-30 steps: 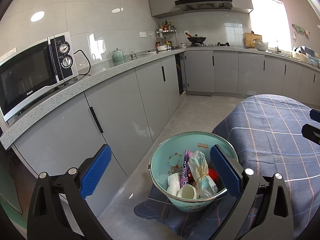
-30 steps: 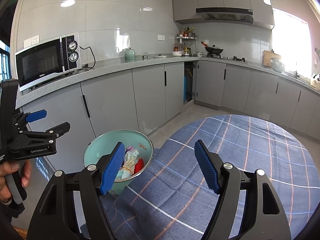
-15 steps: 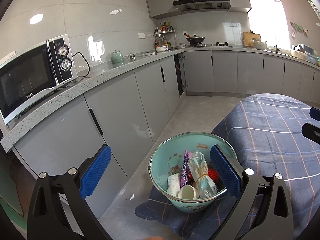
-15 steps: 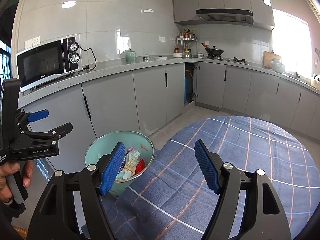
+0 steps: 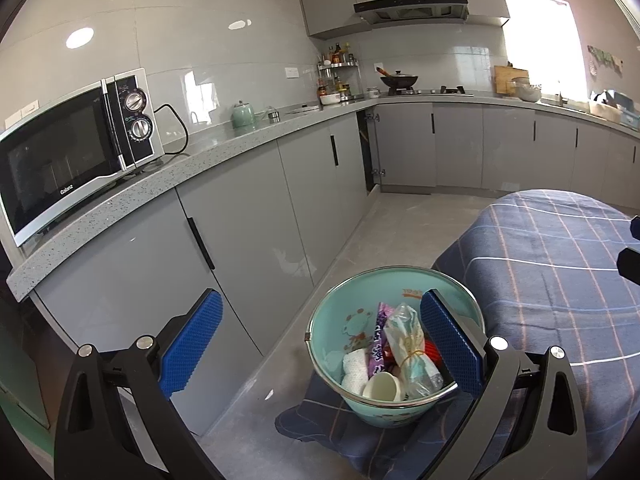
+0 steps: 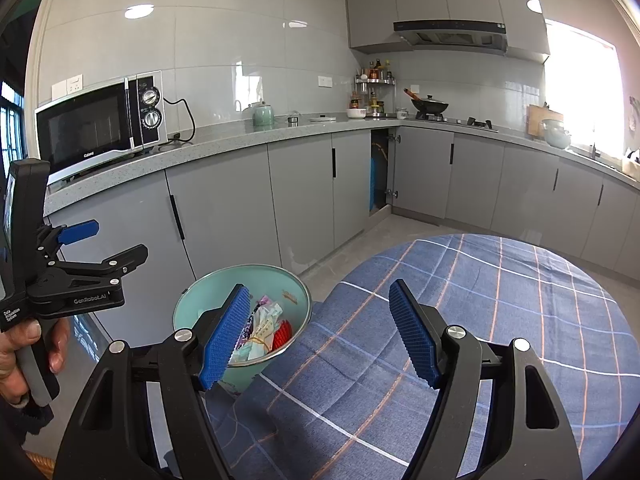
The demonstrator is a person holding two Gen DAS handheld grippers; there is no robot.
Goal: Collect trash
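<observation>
A mint-green enamel basin (image 5: 332, 320) stands at the left edge of the table with the blue plaid cloth (image 5: 560, 264). It holds trash: a clear plastic wrapper (image 5: 408, 344), a purple packet (image 5: 377, 344), a white cup (image 5: 382, 386), crumpled tissue (image 5: 355, 368) and something red (image 5: 433, 351). My left gripper (image 5: 320, 344) is open and empty, above and near the basin. My right gripper (image 6: 320, 332) is open and empty over the cloth, right of the basin (image 6: 208, 292). The left gripper (image 6: 108, 252) also shows in the right wrist view.
A grey kitchen counter (image 5: 224, 152) with cabinets runs along the left and back. On it are a microwave (image 5: 72, 152), a green teapot (image 5: 243, 114) and a wok (image 5: 398, 80) on the stove. Grey floor (image 5: 400, 216) lies between cabinets and table.
Both grippers have risen slightly and stay open. The basin and its trash have not moved.
</observation>
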